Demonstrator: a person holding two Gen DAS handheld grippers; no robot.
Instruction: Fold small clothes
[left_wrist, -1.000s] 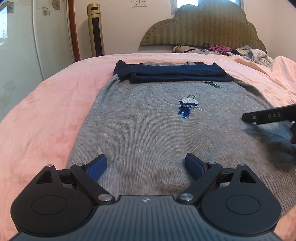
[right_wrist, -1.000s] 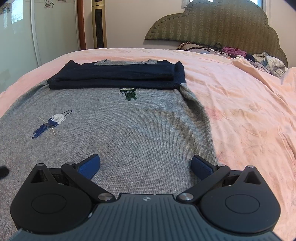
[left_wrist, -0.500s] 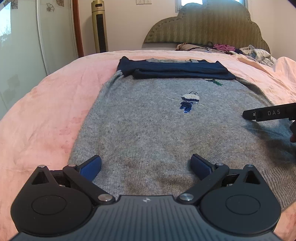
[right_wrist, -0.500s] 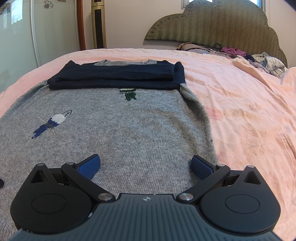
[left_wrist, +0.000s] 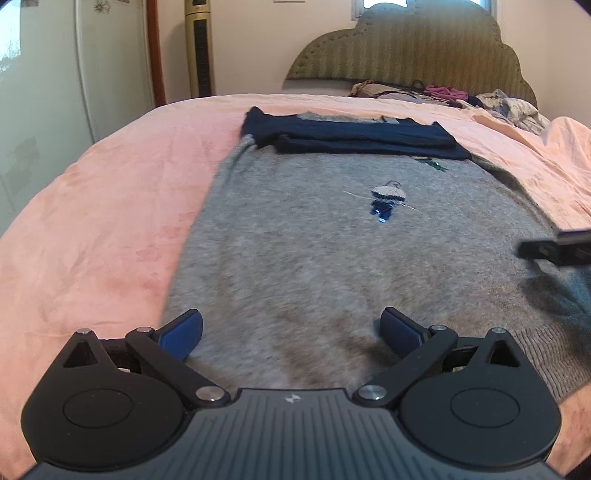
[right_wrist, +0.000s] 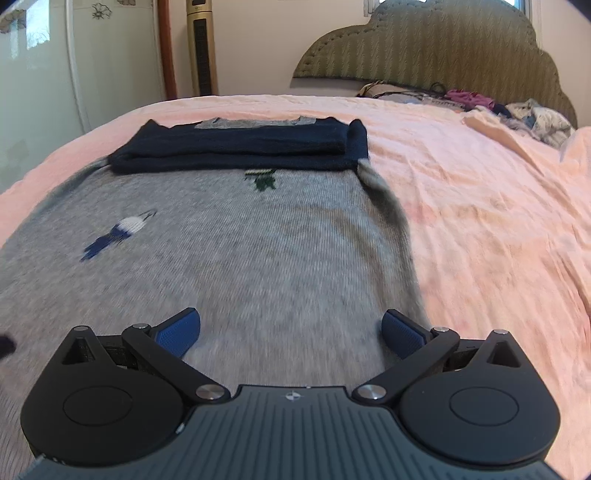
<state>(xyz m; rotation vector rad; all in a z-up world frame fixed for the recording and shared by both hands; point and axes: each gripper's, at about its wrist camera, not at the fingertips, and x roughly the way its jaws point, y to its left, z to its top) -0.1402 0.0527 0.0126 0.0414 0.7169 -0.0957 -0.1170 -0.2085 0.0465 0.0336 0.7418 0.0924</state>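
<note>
Pink bedspread (right_wrist: 480, 206) under grey sweater (right_wrist: 280, 243); green padded headboard (right_wrist: 436, 48) behind.

Both views are taken from low over the bed (left_wrist: 110, 206), close to the grey sweater (left_wrist: 314, 258), and are turned toward the headboard (left_wrist: 406, 48). The sweater and headboard are seen in both, left side and right side.

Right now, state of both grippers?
Left gripper: open, holding nothing, fingers spread over the grey sweater.
Right gripper: open, holding nothing, over the same sweater.
</note>
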